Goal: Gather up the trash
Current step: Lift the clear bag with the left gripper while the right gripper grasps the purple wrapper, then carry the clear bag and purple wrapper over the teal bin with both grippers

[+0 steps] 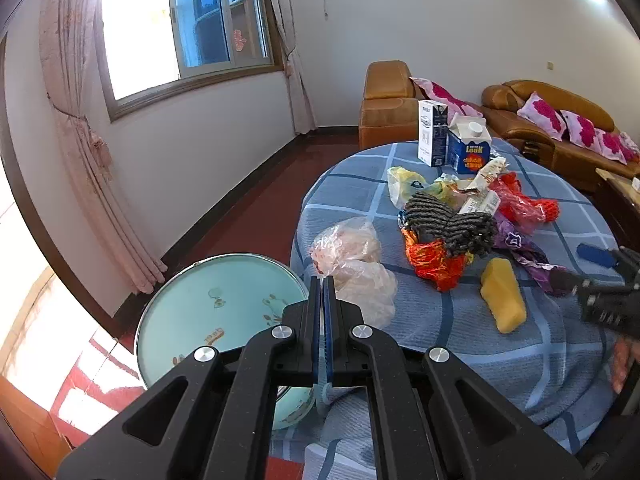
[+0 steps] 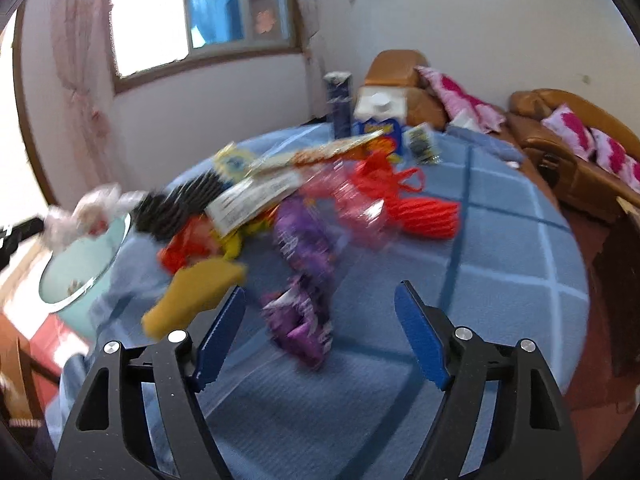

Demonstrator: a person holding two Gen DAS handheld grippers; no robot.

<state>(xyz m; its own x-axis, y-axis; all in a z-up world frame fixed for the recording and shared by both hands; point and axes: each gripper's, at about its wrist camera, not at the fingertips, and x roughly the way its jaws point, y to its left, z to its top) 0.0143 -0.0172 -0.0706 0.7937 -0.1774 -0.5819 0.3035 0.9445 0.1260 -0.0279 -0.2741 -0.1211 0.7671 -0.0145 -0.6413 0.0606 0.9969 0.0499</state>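
Left tool (image 1: 324,280): clenched, nothing visibly between its pads, tips at the desk's (image 1: 560,344) near edge between the pale green basin (image 1: 208,312) and a crumpled clear bag (image 1: 356,268). The basin sits off the desk's left rim, open floor beyond. Right tool (image 2: 320,312): released, jaws wide, nothing gripped; a purple wrapper (image 2: 304,276) lies between the fingers, a yellow sponge (image 2: 192,296) just beside the left one. The trash pile (image 1: 452,216) fills mid-desk; bare blue cloth runs to the right edge.
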